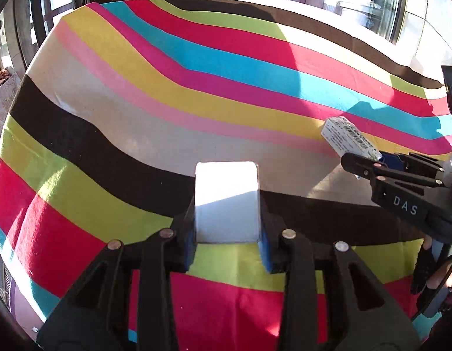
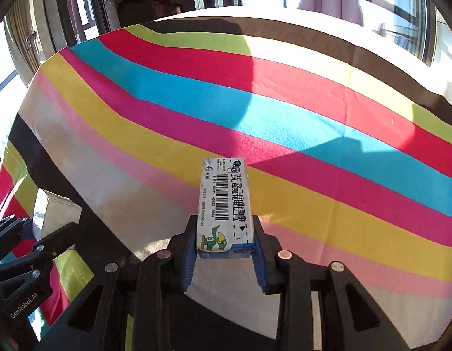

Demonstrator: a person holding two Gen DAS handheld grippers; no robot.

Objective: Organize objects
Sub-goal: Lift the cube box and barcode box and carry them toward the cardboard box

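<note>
Over the striped surface (image 1: 138, 93) we carry both finds. Our left hand-held gripper (image 1: 227, 234) clamps a plain white box (image 1: 227, 199); our right hand-held gripper (image 2: 225, 244), beside it, pinches the barcoded carton (image 2: 225, 204). No drop spot shows, perhaps off-frame; next we must choose one.

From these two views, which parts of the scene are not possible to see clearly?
- White box, left wrist view: any print; only blank faces show.
- Printed box, right wrist view: underside hidden; small text too fine to read.
- Left gripper and right gripper: the hands holding them, behind the cameras.
- Striped cloth: the table under it.
</note>
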